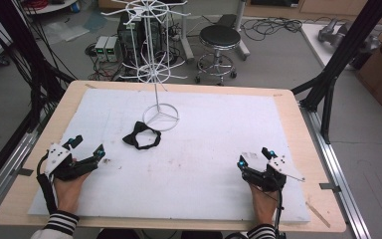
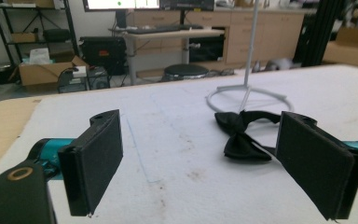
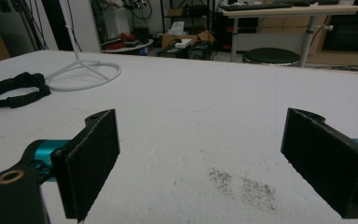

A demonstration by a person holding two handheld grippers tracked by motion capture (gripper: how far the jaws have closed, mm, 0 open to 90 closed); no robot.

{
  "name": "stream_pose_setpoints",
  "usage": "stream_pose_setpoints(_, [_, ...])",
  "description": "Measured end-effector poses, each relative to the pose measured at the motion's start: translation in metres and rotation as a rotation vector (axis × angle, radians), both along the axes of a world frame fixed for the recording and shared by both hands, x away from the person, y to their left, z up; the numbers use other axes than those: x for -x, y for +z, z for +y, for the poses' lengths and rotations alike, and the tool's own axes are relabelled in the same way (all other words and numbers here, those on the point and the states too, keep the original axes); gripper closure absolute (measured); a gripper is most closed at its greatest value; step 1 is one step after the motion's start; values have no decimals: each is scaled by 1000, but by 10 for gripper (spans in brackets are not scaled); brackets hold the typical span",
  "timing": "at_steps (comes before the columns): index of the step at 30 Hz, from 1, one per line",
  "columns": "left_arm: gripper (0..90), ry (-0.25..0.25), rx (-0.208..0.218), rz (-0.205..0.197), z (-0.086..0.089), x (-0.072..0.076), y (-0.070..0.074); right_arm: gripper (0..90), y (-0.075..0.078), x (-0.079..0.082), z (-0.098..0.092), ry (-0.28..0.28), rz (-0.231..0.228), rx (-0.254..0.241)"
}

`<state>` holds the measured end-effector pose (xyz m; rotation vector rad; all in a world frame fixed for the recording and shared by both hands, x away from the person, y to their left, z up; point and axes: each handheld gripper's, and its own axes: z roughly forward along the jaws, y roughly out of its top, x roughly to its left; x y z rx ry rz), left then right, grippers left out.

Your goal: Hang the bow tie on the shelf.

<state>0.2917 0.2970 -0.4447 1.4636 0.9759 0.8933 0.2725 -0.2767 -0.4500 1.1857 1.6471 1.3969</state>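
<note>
A black bow tie (image 1: pixel 141 136) with its strap looped lies on the white mat, just in front of the ring base of a white wire display stand (image 1: pixel 160 117). My left gripper (image 1: pixel 87 147) rests near the mat's left edge, open, nothing between its jaws. Its own view has the bow tie (image 2: pixel 240 135) ahead and to the right, with the stand's base (image 2: pixel 247 95) behind it. My right gripper (image 1: pixel 255 158) sits at the mat's front right, open and empty (image 3: pixel 205 163). From there the bow tie (image 3: pixel 14 91) lies far left beside the stand's ring (image 3: pixel 85 74).
The white mat (image 1: pixel 204 149) covers most of a wooden table (image 1: pixel 298 124). The stand's tall pole carries wire arms (image 1: pixel 151 69) over the back edge. A black stool (image 1: pixel 219 47) and computer gear stand on the floor behind. Dark smudges (image 3: pixel 242 184) mark the mat.
</note>
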Motion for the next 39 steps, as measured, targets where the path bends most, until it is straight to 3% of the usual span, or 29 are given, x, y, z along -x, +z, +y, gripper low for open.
stream_pose_setpoints(7, [156, -26, -55, 71, -4, -12, 25, 104, 0, 0, -1, 1, -6, 1])
stream_pose_setpoints(13, [158, -90, -108, 174, -16, -32, 42, 104, 0, 2, 0, -5, -18, -5])
stream_pose_setpoints(19, [158, -128, -183, 284, -34, -56, 51, 104, -1, 3, 0, -6, -30, -3])
stream_pose_setpoints(28, [178, -166, -257, 408, -56, -83, 47, 105, -1, 4, 0, -4, -47, 4])
stream_pose_setpoints(33, [199, -173, -303, 442, -68, -93, 41, 104, -1, 4, 0, -7, -50, 1])
stream_pose_setpoints(39, [203, -175, -316, 499, -76, -103, 39, 104, -1, 5, 0, -7, -48, -3])
